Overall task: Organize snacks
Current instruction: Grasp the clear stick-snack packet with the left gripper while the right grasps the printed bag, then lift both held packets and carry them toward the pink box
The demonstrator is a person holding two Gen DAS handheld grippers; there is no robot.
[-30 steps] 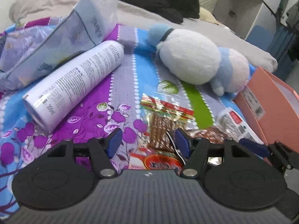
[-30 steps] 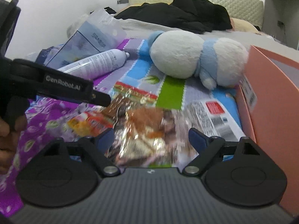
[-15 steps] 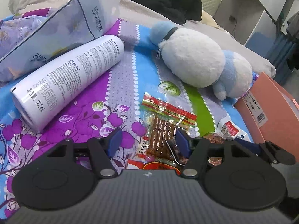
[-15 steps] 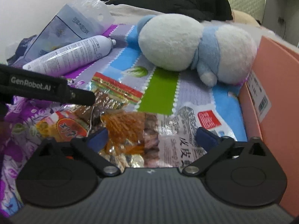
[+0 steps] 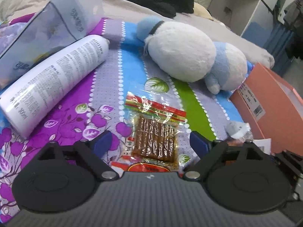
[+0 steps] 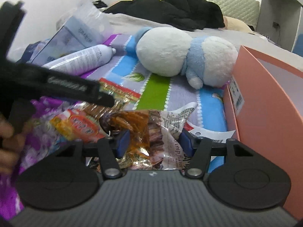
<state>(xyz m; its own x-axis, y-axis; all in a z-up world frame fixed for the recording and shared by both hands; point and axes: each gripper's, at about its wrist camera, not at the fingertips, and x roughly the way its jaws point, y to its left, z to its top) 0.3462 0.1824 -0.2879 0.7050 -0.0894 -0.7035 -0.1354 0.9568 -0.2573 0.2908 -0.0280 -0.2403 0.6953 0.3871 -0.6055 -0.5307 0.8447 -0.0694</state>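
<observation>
A clear packet of brown spicy strips (image 5: 155,138) with a red and yellow header lies on the patterned bedspread, between the fingers of my open left gripper (image 5: 151,143). A red and orange snack packet (image 5: 145,167) lies just under it; it also shows in the right wrist view (image 6: 79,126). My right gripper (image 6: 153,141) has closed on a crinkled shrimp-flavour snack bag (image 6: 151,130), lifted a little off the bed. The orange box (image 6: 265,113) stands to the right.
A white spray bottle (image 5: 55,81) lies at left, with a pale blue pouch (image 5: 53,32) behind it. A white and blue plush toy (image 5: 189,54) lies behind the snacks. Black clothes (image 6: 170,9) lie on the bed beyond.
My right gripper has narrowed onto the shrimp snack bag and raised it. My left gripper has opened wider and moved forward over the strip packet.
</observation>
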